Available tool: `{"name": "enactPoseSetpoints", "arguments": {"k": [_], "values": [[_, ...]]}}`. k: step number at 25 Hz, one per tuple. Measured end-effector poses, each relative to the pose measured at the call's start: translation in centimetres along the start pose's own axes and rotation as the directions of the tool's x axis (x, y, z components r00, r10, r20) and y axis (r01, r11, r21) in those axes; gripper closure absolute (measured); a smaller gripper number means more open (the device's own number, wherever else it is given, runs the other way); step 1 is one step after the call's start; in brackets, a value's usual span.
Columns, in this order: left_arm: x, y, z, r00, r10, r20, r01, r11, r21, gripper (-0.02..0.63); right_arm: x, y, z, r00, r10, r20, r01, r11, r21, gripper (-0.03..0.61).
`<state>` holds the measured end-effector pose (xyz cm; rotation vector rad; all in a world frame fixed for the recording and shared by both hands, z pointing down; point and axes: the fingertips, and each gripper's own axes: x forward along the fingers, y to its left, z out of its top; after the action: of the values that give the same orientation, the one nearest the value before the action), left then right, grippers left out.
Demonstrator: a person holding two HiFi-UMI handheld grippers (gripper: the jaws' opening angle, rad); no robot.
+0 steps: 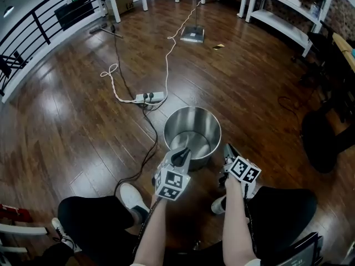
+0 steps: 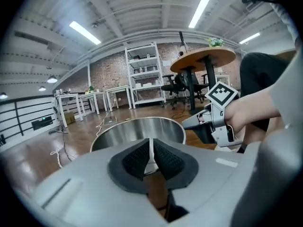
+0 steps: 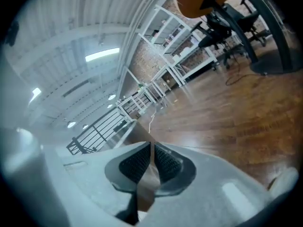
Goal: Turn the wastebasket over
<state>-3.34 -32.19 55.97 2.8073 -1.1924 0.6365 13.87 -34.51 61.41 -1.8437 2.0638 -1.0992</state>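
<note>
Wastebasket (image 2: 137, 131) fills left gripper view, mouth up; right gripper view shows floor (image 3: 227, 108).

A brown wood floor (image 1: 66, 121) fills the room. A white plug bar (image 1: 151, 97) lies on it. A white cord (image 1: 166, 60) and a black cord (image 1: 152, 147) run from it. White shelves (image 1: 283, 10) stand by the far wall. A rail (image 1: 39, 24) runs along the left. A round wood table (image 2: 208, 56) stands near black chairs (image 2: 176, 85).
</note>
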Motion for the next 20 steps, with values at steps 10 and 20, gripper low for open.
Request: {"name": "enactPoseSetpoints", "arguments": {"k": [10,20], "values": [[-10.2,2.1,10.5,0.931,0.250,0.265,-0.193,0.956,-0.223,0.350,-11.3,17.2,8.9,0.949,0.287,0.129,-0.150,0.775,-0.614,0.310],[-20.4,-4.7,13.7,0.899,0.271,0.345,-0.210,0.956,-0.205,0.252,-23.7,21.7,4.9,0.928,0.329,0.176,-0.118,0.707,-0.697,0.199]]}}
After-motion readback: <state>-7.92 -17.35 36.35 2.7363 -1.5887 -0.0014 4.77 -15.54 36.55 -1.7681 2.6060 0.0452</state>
